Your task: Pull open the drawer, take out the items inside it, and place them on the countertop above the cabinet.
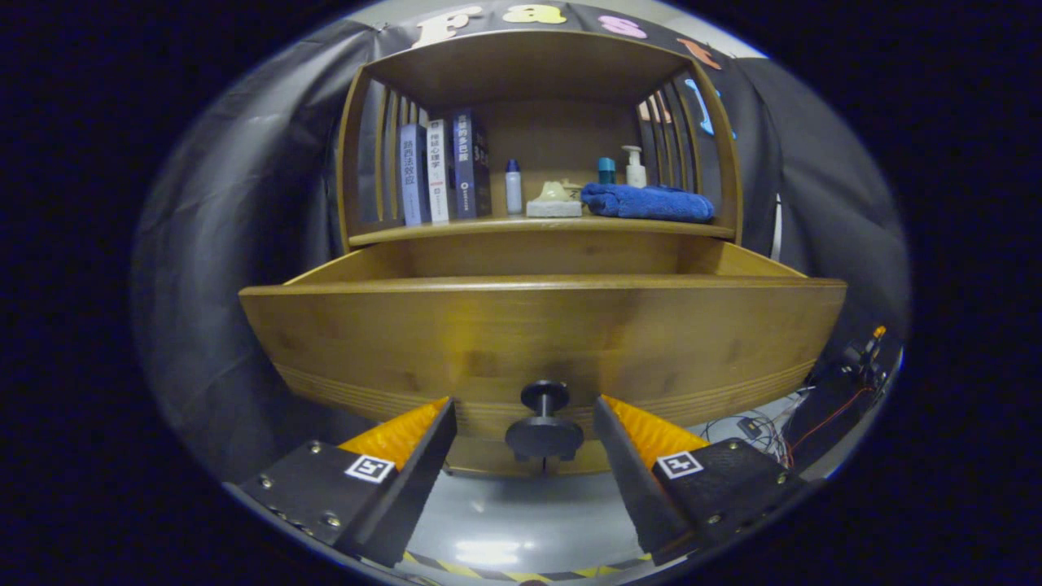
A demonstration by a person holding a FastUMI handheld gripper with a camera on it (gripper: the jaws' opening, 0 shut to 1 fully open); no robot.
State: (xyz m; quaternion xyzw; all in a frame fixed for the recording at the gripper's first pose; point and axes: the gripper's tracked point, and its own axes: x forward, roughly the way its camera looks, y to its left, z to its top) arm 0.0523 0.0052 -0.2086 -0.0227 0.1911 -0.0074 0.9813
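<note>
You had the drawer (541, 342) pulled open, your jaws released either side of its knob (544, 419), touching nothing; next, I judged, you needed to lift over its front edge.

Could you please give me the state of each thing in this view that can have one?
drawer: pulled open, inside hidden by its front panel
knob: free, between the fingers, untouched
gripper: open, either side of the knob
books: upright on the countertop
towel: folded, lying flat
pump bottle: upright behind the towel
small bottle: upright, capped
</note>
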